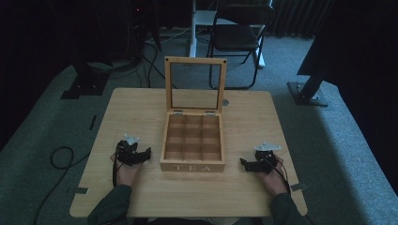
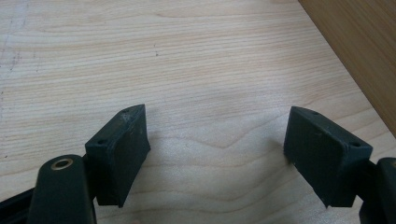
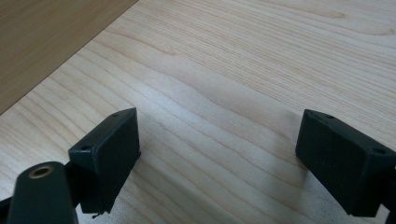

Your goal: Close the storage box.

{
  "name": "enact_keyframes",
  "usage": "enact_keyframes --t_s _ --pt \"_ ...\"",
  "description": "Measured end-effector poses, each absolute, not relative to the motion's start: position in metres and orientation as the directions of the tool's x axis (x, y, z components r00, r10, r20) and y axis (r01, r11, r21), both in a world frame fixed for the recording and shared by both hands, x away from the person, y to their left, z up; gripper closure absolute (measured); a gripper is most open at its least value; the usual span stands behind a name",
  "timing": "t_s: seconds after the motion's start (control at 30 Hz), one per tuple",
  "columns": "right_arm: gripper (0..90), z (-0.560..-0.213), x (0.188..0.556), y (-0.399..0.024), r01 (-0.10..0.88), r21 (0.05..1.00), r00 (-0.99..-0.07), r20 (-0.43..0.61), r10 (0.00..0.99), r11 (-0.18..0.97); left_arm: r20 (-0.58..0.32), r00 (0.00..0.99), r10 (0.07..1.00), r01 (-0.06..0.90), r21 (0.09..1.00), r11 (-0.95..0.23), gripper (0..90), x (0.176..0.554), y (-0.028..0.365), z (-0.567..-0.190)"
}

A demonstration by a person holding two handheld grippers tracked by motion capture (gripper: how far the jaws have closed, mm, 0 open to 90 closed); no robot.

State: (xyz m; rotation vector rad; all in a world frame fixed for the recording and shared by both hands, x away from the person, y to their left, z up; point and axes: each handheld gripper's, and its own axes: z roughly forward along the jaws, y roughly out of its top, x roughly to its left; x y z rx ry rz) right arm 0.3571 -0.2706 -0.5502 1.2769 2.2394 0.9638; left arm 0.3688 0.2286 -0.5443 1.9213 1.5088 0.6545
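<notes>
Tea box (image 1: 193, 140), a square pale-wood case lettered TEA on its front, is sitting at the middle of the light, fine-grained wooden table (image 1: 141, 108), its glass-paned lid (image 1: 195, 85) standing upright behind nine bare compartments. Left of the box, the left gripper (image 1: 146, 153) is resting low over the tabletop, its blocky matte-black jaws spread wide and holding nothing. Right of the box, the right gripper (image 1: 244, 163) is lying likewise, jaws gaping wide, empty.
</notes>
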Motion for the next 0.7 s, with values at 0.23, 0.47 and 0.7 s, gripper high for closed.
enact_keyframes --t_s 0.23,0.47,0.7 --pt "13.3 -0.5502 0.3561 -0.2702 0.594 0.724 -0.515 0.005 0.857 0.352 0.014 0.266 0.964 0.668 0.718 -0.195 22.1 0.3698 0.2280 -0.5444" --pt "13.4 -0.5503 0.3553 -0.2704 0.591 0.725 -0.519 0.005 0.855 0.354 0.016 0.250 0.968 0.670 0.719 -0.185 22.2 0.3701 0.2276 -0.5445" --pt "13.4 -0.5503 0.3553 -0.2706 0.590 0.725 -0.521 0.005 0.853 0.356 0.014 0.236 0.972 0.682 0.710 -0.176 25.2 0.3696 0.2253 -0.5430"
